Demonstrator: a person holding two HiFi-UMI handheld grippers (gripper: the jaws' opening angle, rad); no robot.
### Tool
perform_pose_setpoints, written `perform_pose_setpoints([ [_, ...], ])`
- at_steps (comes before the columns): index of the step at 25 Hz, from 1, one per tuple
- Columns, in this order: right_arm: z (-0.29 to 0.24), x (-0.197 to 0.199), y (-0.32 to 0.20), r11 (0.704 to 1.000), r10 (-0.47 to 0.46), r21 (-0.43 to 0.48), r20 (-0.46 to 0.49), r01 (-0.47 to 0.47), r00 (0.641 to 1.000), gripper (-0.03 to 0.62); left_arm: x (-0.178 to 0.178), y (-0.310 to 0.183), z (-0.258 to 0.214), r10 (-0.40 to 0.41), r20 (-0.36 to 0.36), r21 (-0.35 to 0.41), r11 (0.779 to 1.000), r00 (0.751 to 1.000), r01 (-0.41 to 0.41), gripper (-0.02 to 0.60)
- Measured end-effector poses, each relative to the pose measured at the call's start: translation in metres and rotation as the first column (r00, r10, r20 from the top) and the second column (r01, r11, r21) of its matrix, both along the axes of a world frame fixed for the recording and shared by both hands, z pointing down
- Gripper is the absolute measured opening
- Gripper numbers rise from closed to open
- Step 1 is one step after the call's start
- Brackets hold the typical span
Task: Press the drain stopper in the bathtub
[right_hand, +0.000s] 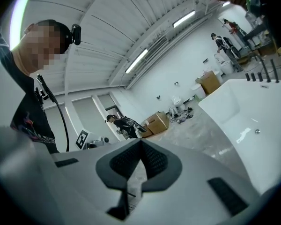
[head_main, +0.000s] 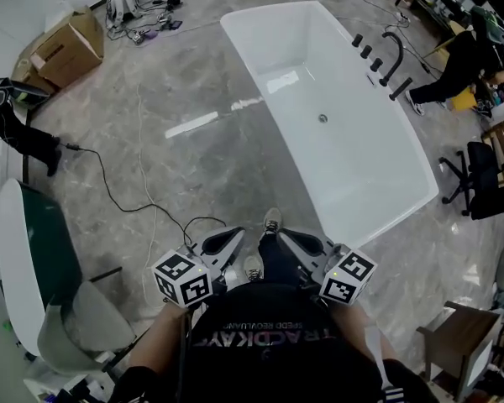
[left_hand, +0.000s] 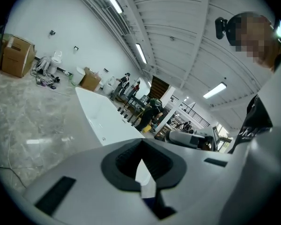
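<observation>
Smooth, glossy white tub (head_main: pixel 378 154), long and rectangular with rounded corners, slanting across the upper middle of the head view on polished grey veined stone floor (head_main: pixel 151 141). Black tubular faucet (head_main: pixel 391 57) at the tub's upper-right rim. Small round metal stopper (head_main: pixel 322 118) in the middle of the tub bottom. Matte grey left gripper (head_main: pixel 227 240) and right gripper (head_main: pixel 298 243) low in the centre of the frame, side by side, both pointing toward the top of the frame. Ribbed dark pads on each pressed together at the tips, pinching nothing and touching nothing. Stopper well apart from both pairs of jaws, above and to the right of them, inside the tub; jaws outside it, the right pair near the tub's lower end.
</observation>
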State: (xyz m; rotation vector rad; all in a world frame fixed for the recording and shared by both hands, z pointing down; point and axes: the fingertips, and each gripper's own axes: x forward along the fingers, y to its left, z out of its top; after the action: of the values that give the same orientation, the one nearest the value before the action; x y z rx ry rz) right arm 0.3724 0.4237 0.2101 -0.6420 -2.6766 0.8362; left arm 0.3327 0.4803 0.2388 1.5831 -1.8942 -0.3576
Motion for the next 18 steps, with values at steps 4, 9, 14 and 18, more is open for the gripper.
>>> perform_pose_setpoints([
  [4,0.004,-0.03,-0.013,1.0,-0.013,-0.022,-0.003,0.013,1.0,0.011,-0.028,-0.008,0.003,-0.028,-0.007,-0.018,0.999,1.0,0.028,0.006],
  [9,0.006,-0.079,-0.053,0.999,-0.004,-0.051,0.006,0.004,1.0,0.011,-0.077,-0.047,0.003,-0.014,0.011,-0.047,0.999,1.0,0.015,0.006],
  [14,0.0,-0.13,-0.105,0.997,0.031,-0.072,0.019,-0.029,0.999,0.011,-0.134,-0.097,-0.01,0.011,0.038,-0.052,0.999,0.999,-0.009,0.006],
  [18,-0.007,-0.167,-0.134,0.997,0.044,-0.065,0.022,-0.042,0.999,0.011,-0.179,-0.124,-0.019,0.015,0.053,-0.05,0.999,0.998,-0.013,0.006],
])
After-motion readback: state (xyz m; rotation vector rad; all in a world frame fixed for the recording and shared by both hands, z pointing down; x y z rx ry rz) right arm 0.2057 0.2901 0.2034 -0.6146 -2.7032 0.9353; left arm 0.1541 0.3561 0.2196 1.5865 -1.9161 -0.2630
